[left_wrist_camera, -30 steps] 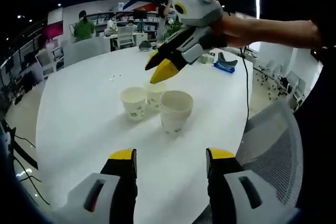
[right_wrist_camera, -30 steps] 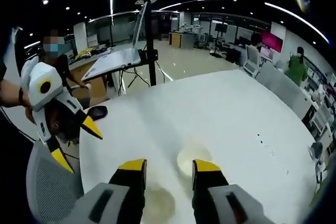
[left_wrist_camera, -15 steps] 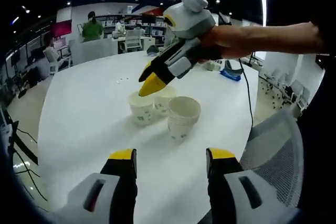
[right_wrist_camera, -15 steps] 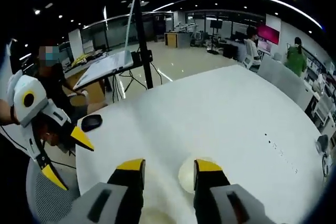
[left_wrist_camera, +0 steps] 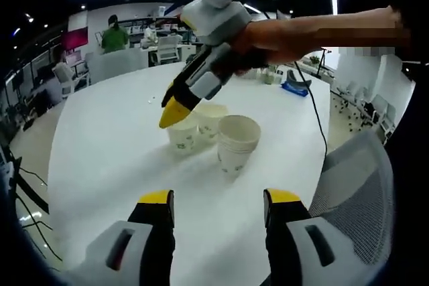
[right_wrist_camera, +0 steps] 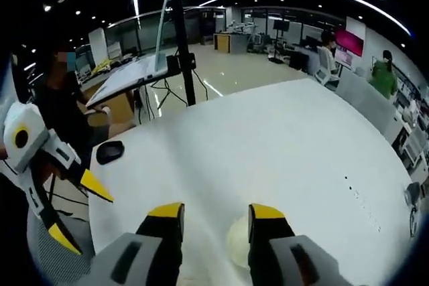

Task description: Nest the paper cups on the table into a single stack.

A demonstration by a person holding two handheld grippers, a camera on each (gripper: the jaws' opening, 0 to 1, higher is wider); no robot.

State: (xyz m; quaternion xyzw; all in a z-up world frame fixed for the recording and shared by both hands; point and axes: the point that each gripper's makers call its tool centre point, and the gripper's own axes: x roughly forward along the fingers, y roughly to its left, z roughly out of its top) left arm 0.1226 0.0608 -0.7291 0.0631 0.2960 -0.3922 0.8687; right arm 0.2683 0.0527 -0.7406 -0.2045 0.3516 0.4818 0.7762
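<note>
Three groups of paper cups stand upright on the white table (left_wrist_camera: 100, 145) in my left gripper view: a nested stack (left_wrist_camera: 236, 144) nearest me, a single cup (left_wrist_camera: 182, 134) and another cup (left_wrist_camera: 210, 120) behind, mouths up, nothing visible inside. My left gripper (left_wrist_camera: 218, 209) hangs wide, holding nothing. My right gripper (left_wrist_camera: 173, 106) hovers over the single cup, tips nearly together. In my right gripper view, my jaws spread above one open cup mouth (right_wrist_camera: 239, 248).

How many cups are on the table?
3 spots: a left cup, a cup behind, and a nested stack on the right. How many cups the stack hides inside, I cannot tell.
</note>
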